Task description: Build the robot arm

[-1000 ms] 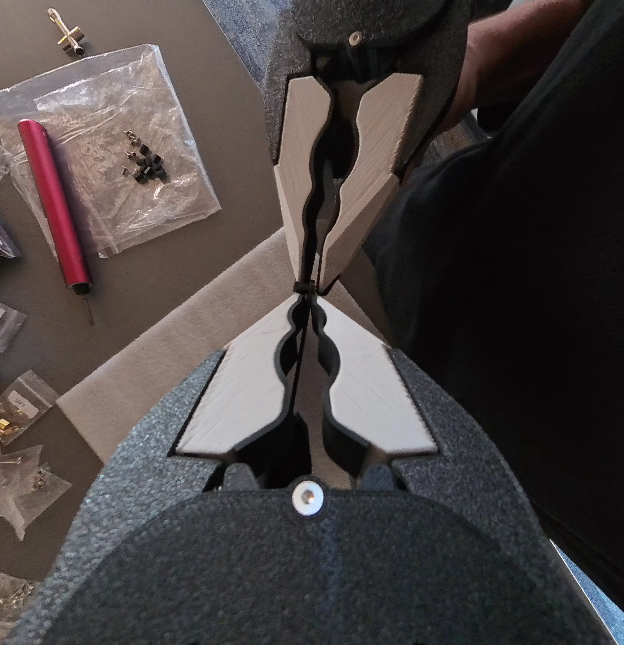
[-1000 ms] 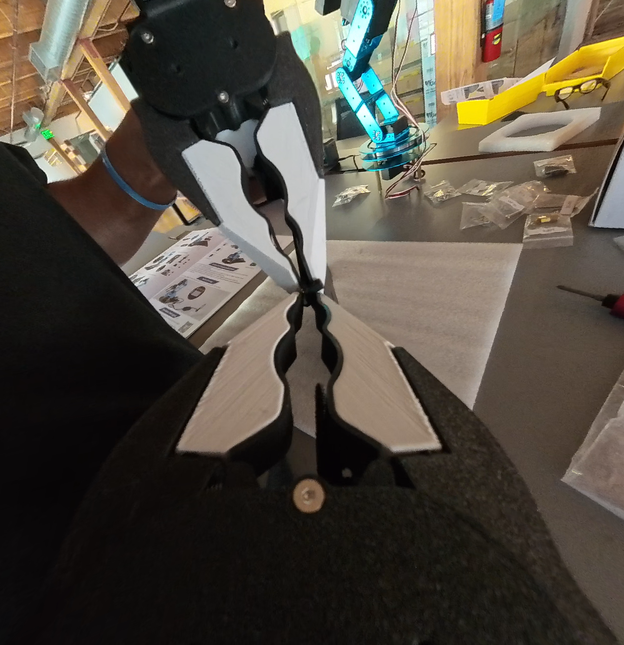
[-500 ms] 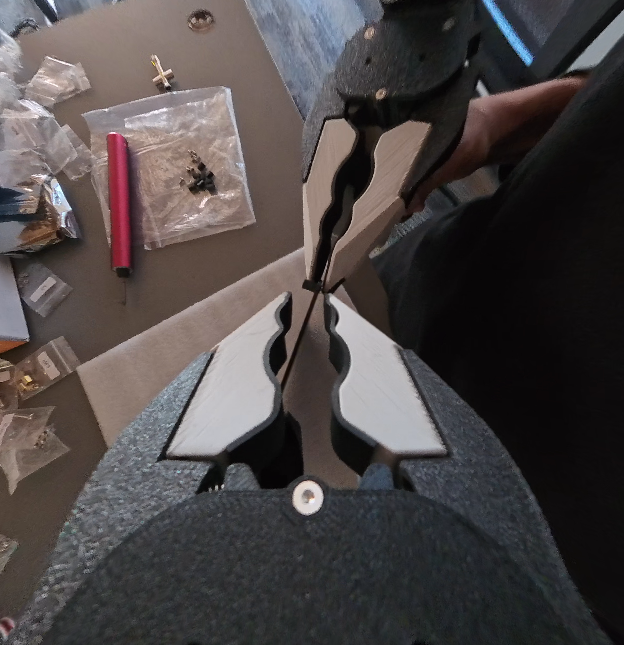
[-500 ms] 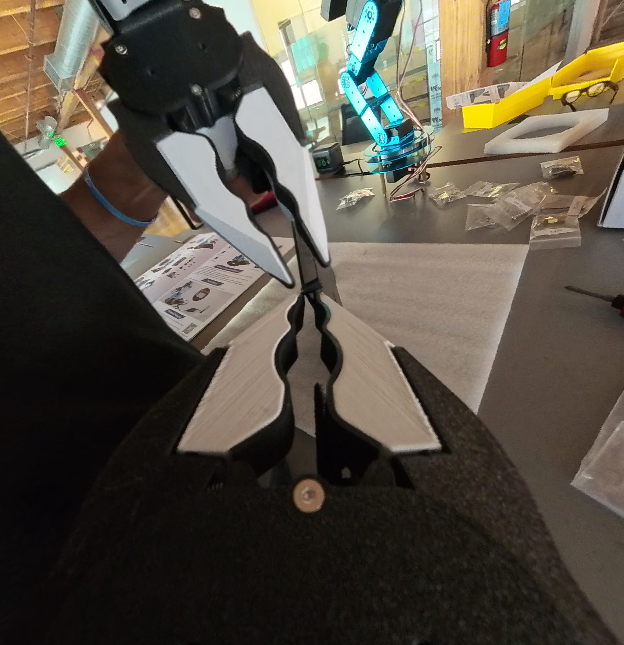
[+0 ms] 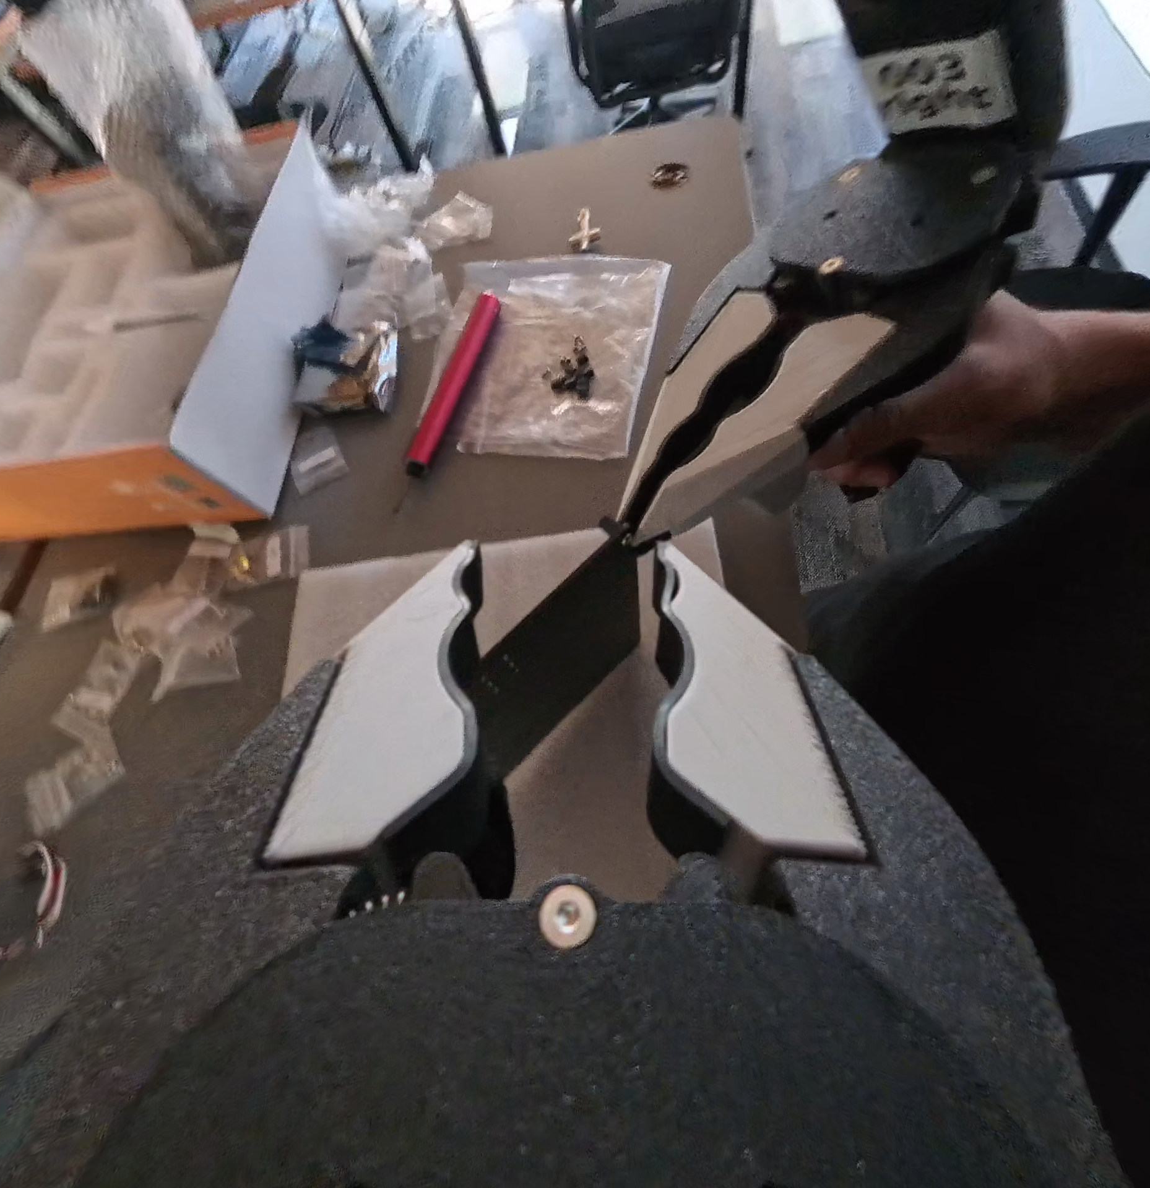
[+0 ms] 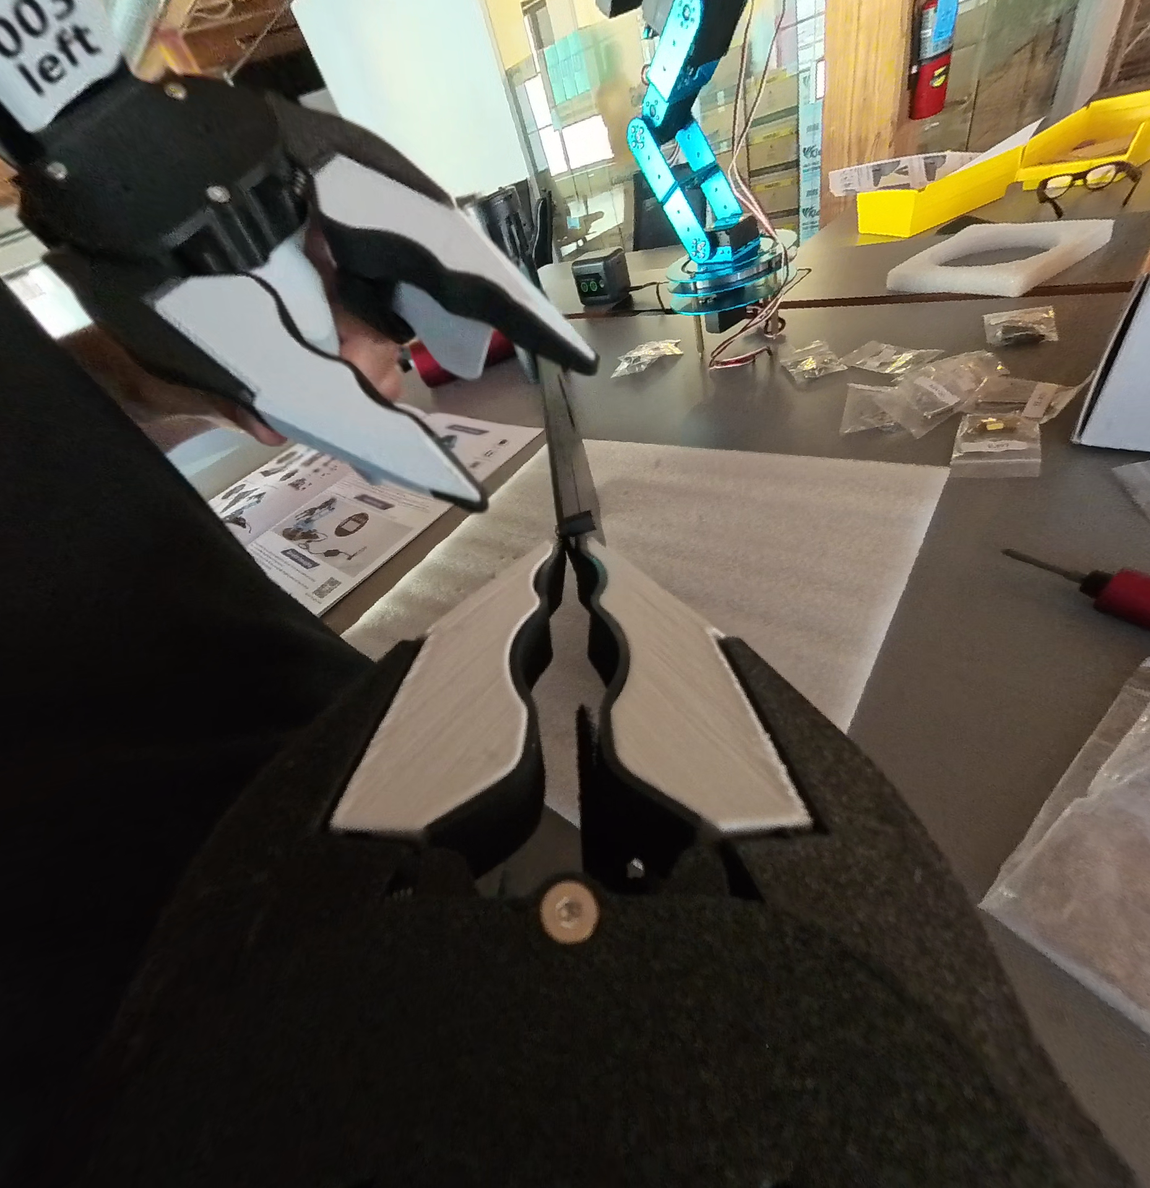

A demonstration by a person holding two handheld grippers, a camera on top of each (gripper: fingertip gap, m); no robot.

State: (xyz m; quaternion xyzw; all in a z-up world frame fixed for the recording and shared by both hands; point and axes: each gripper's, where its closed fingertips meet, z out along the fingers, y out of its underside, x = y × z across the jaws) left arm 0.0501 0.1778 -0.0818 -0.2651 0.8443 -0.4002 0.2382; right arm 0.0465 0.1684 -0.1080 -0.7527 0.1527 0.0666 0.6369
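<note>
The right gripper (image 6: 575, 546) pinches one small end of a thin black plate (image 5: 559, 649), held above a foam sheet (image 6: 752, 553); the left gripper (image 5: 566, 566) stands spread, the plate between its fingers, ungripped. With so slight a hold, the plate could pivot or drop.

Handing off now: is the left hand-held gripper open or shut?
Open. Its fingers stand wide apart around the black strip, which the right hand-held gripper pinches.
</note>
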